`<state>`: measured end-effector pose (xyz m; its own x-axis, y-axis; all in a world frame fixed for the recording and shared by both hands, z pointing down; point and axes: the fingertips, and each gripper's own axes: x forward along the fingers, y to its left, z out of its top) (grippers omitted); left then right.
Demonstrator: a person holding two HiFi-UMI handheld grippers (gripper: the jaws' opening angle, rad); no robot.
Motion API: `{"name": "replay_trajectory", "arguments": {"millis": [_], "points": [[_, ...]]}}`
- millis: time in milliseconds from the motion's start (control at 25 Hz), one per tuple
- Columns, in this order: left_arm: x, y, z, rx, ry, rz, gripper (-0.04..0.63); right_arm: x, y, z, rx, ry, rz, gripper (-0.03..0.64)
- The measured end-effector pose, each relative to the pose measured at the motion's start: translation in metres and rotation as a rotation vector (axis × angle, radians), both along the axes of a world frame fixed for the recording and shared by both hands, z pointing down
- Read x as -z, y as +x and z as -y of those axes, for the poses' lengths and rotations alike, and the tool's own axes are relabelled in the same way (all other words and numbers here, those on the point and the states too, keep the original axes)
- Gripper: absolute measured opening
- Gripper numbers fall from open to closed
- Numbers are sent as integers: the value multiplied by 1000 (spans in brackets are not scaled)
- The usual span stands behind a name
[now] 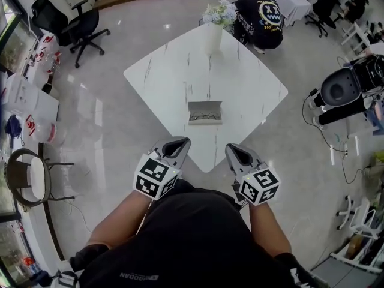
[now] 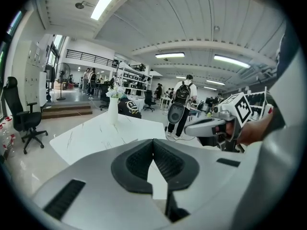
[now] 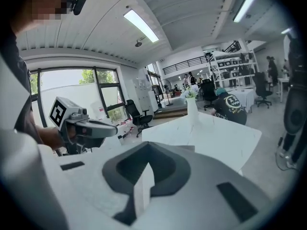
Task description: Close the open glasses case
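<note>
Glasses case [image 1: 205, 113]: ahead of both my grippers; the glasses inside are too small for me to make out.
Left gripper [image 2: 153, 143]: its own housing covers the near part of the table [image 2: 96, 135], and the case is hidden behind it.
Right gripper [image 3: 145, 150]: its housing hides the near table too; a grey sliver [image 3: 188, 148] shows just beyond it, and I cannot tell whether it is the case.
Crouching person [image 1: 261, 17]: far beyond my grippers, head cut off by the top edge.
</note>
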<state>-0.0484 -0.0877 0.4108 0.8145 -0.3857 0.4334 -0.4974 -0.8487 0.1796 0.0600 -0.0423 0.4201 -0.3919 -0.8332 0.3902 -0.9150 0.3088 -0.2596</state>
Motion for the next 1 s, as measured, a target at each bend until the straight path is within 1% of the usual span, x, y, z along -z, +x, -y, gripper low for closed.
{"name": "replay_trajectory", "arguments": {"millis": [160,360,560,680,1000], "points": [[-1,-9,17,-21,3,-8,3,-7,-2,15,-41,-14,-4,2],[-9,-16,34,0,-12,-2,3,-10,-1,26,-46,-26,-11,2],[-13,-5,47,38,-11,-3,3,-5,13,46,-21,-4,-16,2],[-10,3,49,76,-11,-14,3,-1,22,53,17,0,-22,2],[-2,26,50,143,30,-6,3,3,45,69,115,14,-42,2]]}}
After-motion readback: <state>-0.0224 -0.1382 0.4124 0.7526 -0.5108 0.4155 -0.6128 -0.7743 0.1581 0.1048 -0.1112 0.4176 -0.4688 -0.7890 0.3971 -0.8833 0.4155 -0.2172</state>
